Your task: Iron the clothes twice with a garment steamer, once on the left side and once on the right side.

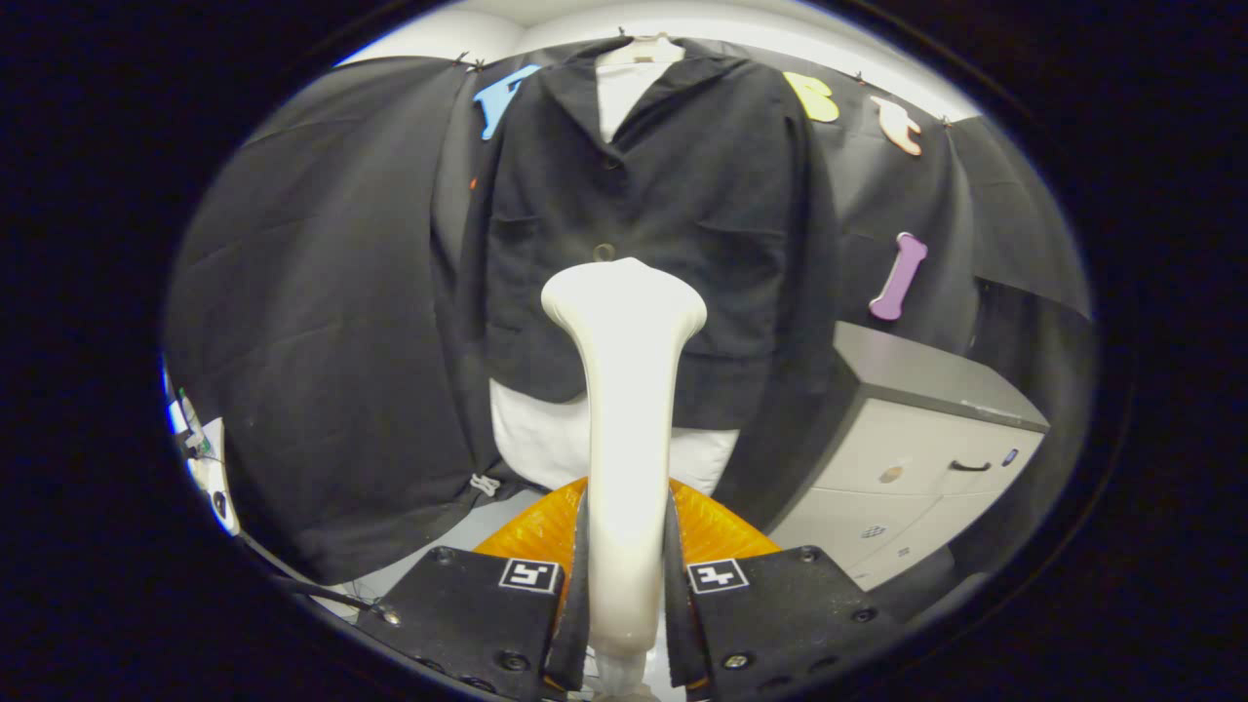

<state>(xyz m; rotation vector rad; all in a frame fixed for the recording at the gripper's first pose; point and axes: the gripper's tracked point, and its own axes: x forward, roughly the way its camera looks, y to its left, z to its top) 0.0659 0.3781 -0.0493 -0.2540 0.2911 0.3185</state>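
We see a staged test booth: black cloth walls (pixel 322 292) all round, a dark jacket (pixel 682 195) hung at twelve o'clock, a drawer cabinet (pixel 916 458) at four o'clock.

Steamer (pixel 624 409) hides jacket (pixel 682 214) centre, lower buttons.

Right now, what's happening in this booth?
A hand-held gripper is shut on a white garment steamer, both fingers pressing its handle. The steamer head points up at a dark jacket hanging over a white shirt on the booth wall. The head sits around the jacket's lower middle; contact can't be judged. A grey drawer cabinet stands beside the clothes.
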